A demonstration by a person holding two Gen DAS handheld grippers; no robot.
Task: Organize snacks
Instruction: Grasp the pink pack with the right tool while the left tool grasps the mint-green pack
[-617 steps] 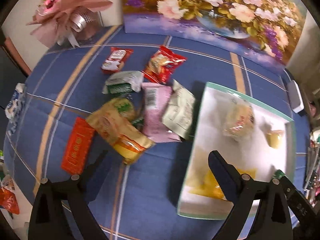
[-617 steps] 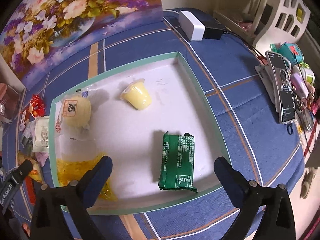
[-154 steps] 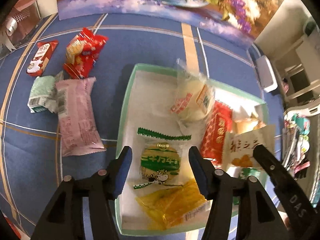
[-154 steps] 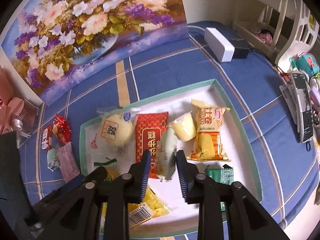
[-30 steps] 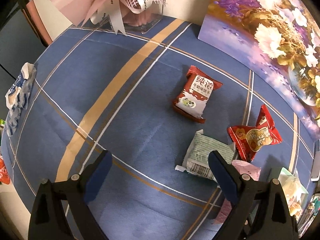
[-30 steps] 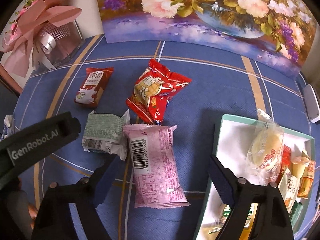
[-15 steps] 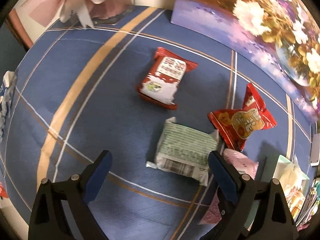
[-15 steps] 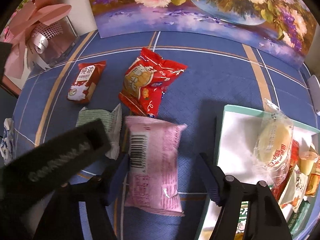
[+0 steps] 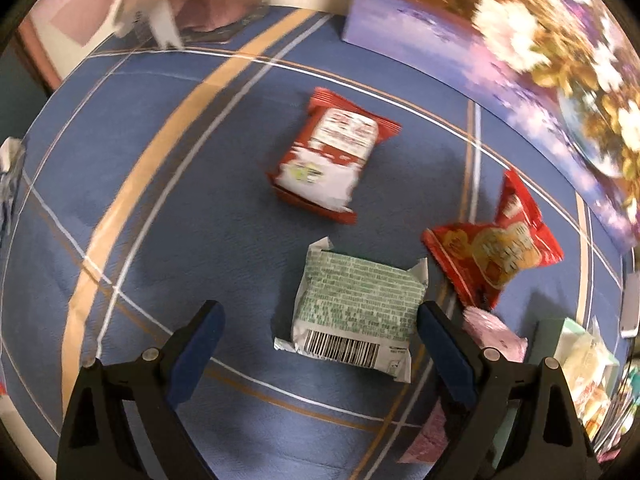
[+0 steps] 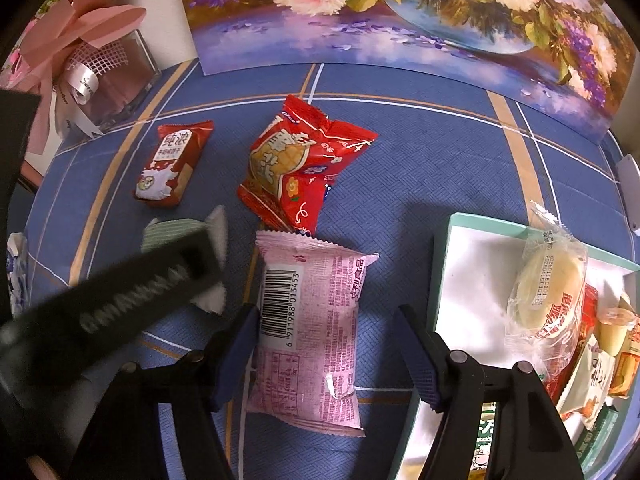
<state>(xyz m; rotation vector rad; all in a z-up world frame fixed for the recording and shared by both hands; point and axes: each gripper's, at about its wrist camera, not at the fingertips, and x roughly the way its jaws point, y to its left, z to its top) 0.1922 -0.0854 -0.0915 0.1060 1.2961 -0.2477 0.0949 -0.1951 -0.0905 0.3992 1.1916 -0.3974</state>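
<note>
Straddling a pink foil snack packet on the blue-clothed counter, the right gripper had just been narrowing its spread jaws; the left gripper, jaws wide, flanked a green-printed white packet. Crowded neighbours risked being snagged.

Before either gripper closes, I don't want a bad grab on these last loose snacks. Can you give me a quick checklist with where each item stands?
1. Right gripper astride the pink packet: ok. Its jaws have just been closing, and the packet lies between them.
2. Both right pads pressing the packet: not ok; a gap remains on one side.
3. Left gripper centred on the green-and-white packet: not ok; the packet sits off toward one finger.
4. Left jaws wide enough: ok.
5. Room left in the tray: cannot tell.
</note>
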